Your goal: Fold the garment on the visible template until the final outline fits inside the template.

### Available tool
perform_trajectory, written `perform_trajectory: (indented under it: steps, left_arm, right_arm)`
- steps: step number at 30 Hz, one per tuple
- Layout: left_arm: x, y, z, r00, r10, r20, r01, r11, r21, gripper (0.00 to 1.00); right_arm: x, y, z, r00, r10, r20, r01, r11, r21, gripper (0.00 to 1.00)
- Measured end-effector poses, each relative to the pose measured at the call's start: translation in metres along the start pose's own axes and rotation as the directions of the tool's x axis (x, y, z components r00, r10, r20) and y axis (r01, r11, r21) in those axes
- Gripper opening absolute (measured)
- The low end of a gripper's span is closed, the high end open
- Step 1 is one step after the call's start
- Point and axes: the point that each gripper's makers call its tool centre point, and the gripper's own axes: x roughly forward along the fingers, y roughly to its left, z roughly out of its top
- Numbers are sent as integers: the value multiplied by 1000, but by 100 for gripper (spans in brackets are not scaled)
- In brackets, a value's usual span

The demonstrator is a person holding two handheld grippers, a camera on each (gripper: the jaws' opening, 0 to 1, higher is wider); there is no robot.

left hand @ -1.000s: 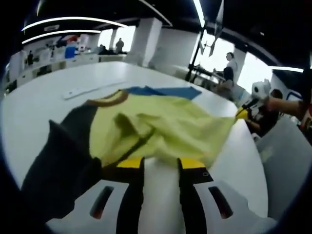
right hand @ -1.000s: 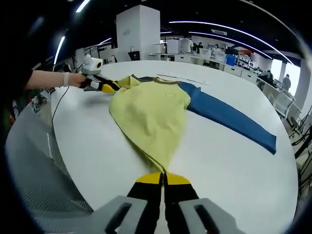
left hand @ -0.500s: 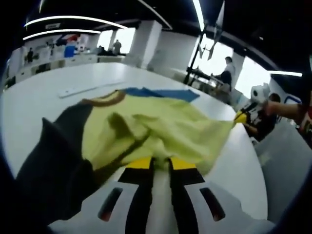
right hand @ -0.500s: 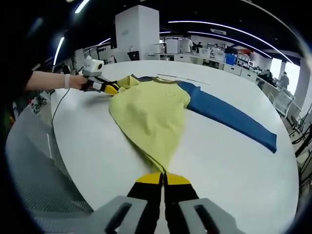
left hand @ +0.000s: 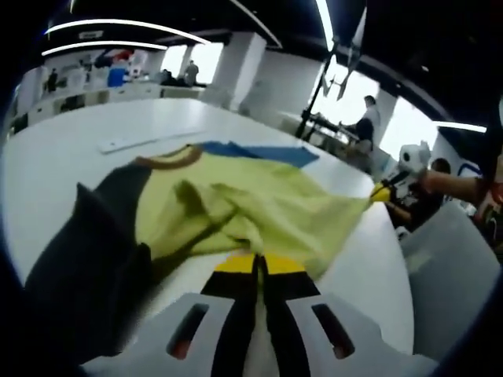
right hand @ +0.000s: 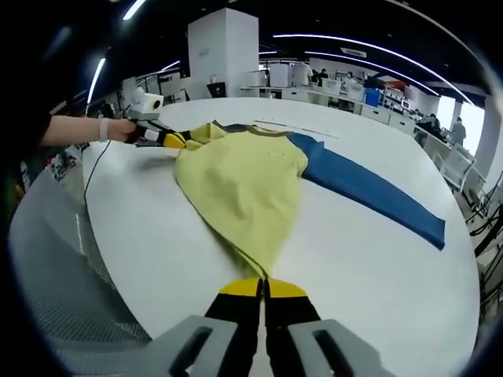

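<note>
Both grippers, left gripper [left hand: 256, 265] and right gripper [right hand: 262, 287], are clenched on the yellow-bodied, blue-sleeved fabric garment [right hand: 240, 184], so uneven pulling could drag it skewed across the white surface [right hand: 369, 259] or slip a hem.

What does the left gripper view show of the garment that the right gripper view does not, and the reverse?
Left gripper view: the garment's dark sleeve spread on the near side, the bunched yellow fabric at the left gripper, and the brown collar up close.

Right gripper view: the blue sleeve stretched out full length across the white table, and the person's hand holding the far gripper.

Both: the yellow body of the garment, each view's own jaws closed on its edge, the right gripper at the tapered end.
</note>
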Motion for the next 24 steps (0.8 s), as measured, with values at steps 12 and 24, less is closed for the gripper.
perform_trajectory:
  steps: [12, 24]
  left_arm:
    - [-44, -18, -18, 999, 32, -10, -33, 996, -80, 0]
    - [-83, -70, -46, 998, 44, -45, -52, 980, -195, 0]
  right_arm:
    - [-6, 2, 7, 1000, 11, 8, -10, 999, -50, 0]
    - [-15, 23, 10, 996, 85, 10, -82, 983, -164, 0]
